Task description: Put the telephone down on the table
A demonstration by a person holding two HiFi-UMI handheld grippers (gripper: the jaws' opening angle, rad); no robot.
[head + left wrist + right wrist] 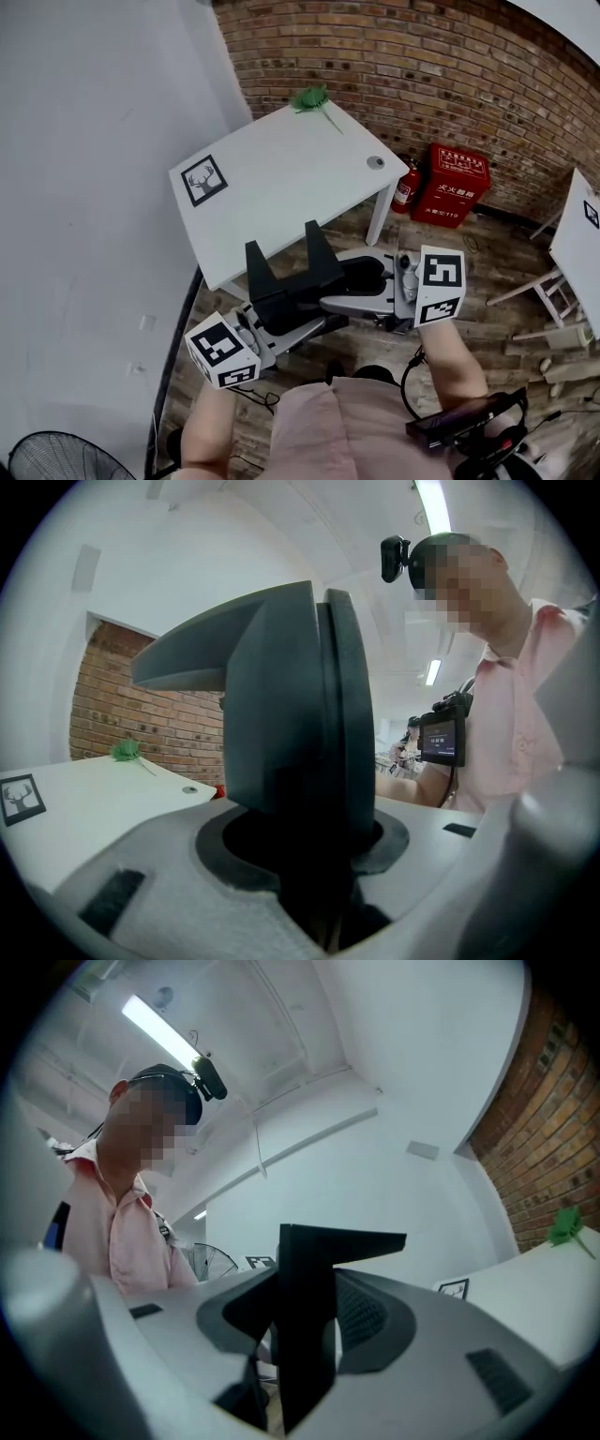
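A black telephone (292, 298) with two upright wedge-shaped parts hangs between my two grippers, above the wooden floor and just short of the white table (281, 178). My left gripper (272, 323) grips its near-left end and my right gripper (337, 295) its right end, the two pointing toward each other. In the left gripper view the dark telephone (291, 714) fills the middle, rising out of the grey gripper body. The right gripper view shows the telephone's (305, 1316) black edge the same way. The pads themselves are hidden.
On the table lie a green plant sprig (309, 97), a deer marker card (203, 180) and a round grommet (375, 162). A fire extinguisher (405, 187) and red box (455, 185) stand by the brick wall. A second white table (581, 244) is at right, a fan (56, 459) at lower left.
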